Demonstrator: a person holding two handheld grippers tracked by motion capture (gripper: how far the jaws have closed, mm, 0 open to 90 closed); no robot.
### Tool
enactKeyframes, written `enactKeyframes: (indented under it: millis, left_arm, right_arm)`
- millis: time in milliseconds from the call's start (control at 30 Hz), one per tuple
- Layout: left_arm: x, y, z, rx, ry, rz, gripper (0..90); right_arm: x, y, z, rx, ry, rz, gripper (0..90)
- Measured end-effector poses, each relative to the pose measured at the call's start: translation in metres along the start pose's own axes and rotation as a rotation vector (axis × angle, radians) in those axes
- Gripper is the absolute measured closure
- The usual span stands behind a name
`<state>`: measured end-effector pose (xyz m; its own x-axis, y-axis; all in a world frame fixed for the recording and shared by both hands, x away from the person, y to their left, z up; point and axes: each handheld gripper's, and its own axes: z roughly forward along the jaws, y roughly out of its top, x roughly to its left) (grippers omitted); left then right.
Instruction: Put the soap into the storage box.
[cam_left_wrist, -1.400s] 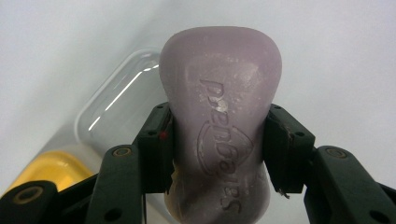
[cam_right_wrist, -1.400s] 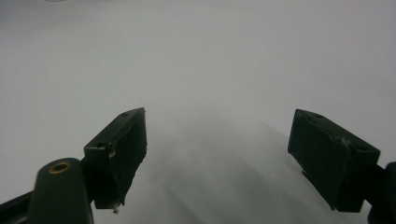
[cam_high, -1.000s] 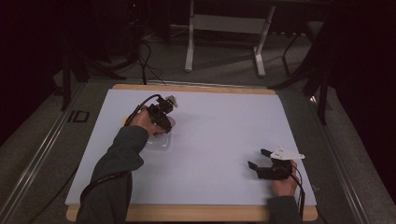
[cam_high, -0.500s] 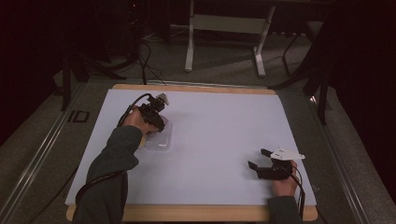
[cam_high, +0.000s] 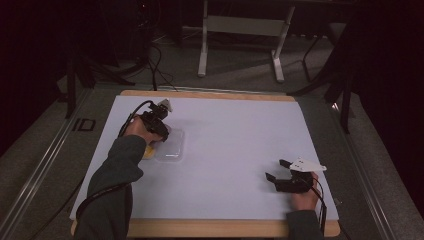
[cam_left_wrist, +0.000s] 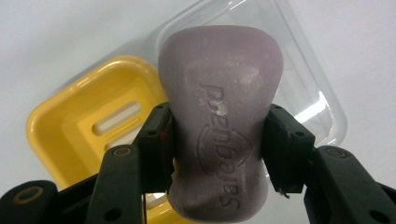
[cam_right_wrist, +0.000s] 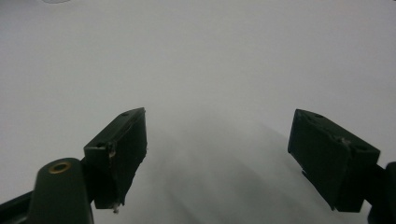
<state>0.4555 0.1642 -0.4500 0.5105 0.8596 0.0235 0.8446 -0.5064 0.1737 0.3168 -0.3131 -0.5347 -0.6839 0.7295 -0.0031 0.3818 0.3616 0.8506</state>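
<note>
Left gripper (cam_left_wrist: 217, 140) clamped on a mauve, waisted soap bar with embossed lettering (cam_left_wrist: 222, 116); black pads (cam_left_wrist: 159, 140) pressing both narrow sides at the waist, bar upright between them, wider end pointing away from the gripper. Bar off the table, lifted above the dishes. Behind the bar and to the left jaw's side: yellow rectangular plastic soap dish with slotted drain insert (cam_left_wrist: 84, 126), open side up, flat on the white table sheet (cam_left_wrist: 56, 42). Behind the bar toward the right jaw's side: clear rectangular plastic lid or tray (cam_left_wrist: 308, 88), just beside the yellow dish, edges touching or overlapping, cannot tell which. From the high view, left gripper (cam_high: 159, 131) near the far-left part of the white sheet (cam_high: 235, 145), hand over the yellow dish (cam_high: 148, 151), clear tray (cam_high: 170, 147) just right of it, black cable trailing back along the sleeve.

Right gripper (cam_high: 280, 172) well apart, low at the near-right corner of the sheet, grey three-cornered plate on top. Jaws spread wide, nothing between them; bare white sheet (cam_right_wrist: 201, 70) ahead of the black pads (cam_right_wrist: 126, 149).
</note>
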Motion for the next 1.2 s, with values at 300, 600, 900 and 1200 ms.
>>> enactKeyframes:
  millis: [300,600,900,1200]
  left_arm:
    - [0.009,-0.008,0.001,-0.021,0.007,-0.052,49.8]
    - [0.018,-0.014,-0.002,-0.029,0.015,-0.095,49.8]
    - [0.025,-0.017,-0.002,-0.034,0.01,-0.144,49.8]
    - [0.029,-0.02,-0.004,-0.043,0.001,-0.184,49.8]
  right_arm:
    - [0.0,0.0,0.0,-0.001,-0.002,-0.001,19.2]
    - [0.0,0.0,0.0,0.0,-0.001,-0.001,19.2]
    - [0.0,0.0,0.0,0.001,-0.001,-0.001,19.2]
    - [0.0,0.0,0.0,0.002,-0.002,-0.001,19.2]
